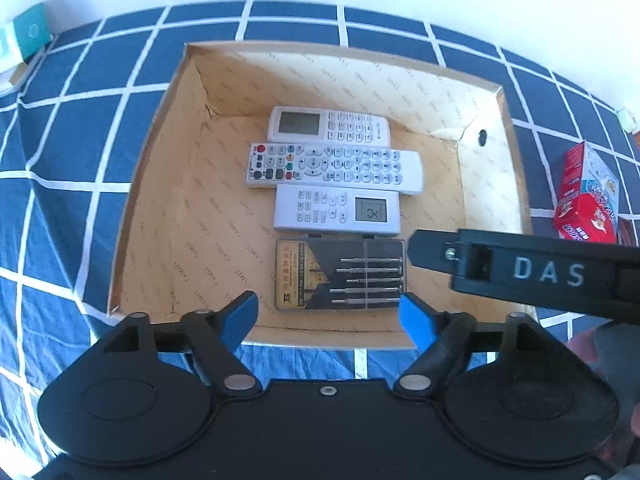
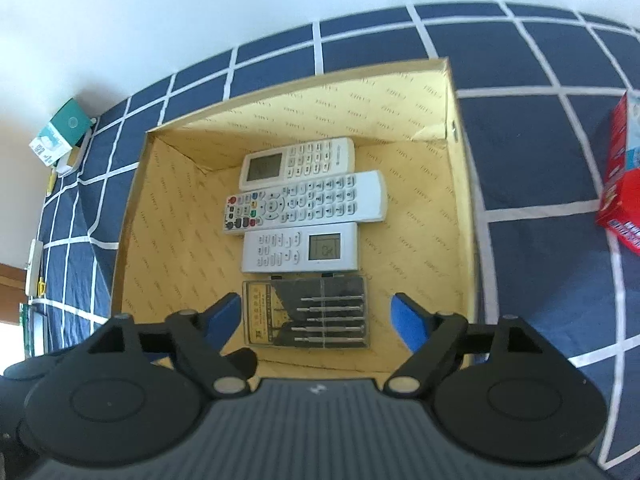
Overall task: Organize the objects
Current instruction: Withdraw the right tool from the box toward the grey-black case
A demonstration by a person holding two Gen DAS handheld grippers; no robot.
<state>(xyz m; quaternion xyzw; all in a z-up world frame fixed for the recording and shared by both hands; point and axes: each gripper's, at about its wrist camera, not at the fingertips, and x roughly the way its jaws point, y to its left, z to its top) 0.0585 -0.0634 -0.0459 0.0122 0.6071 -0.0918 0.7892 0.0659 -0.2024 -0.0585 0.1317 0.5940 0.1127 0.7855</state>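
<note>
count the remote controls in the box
3, all flat in the cardboard box: one at the far end, a longer one in the middle, one beside the screwdriver case.

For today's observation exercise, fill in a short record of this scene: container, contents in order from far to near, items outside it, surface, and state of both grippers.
container: open cardboard box
far: white remote with screen
next: long white remote
next: second screen remote
nearest: screwdriver set case
outside: red carton on the right, teal box on the left
surface: blue checked cloth
left gripper: open, empty
right gripper: open, empty
</note>
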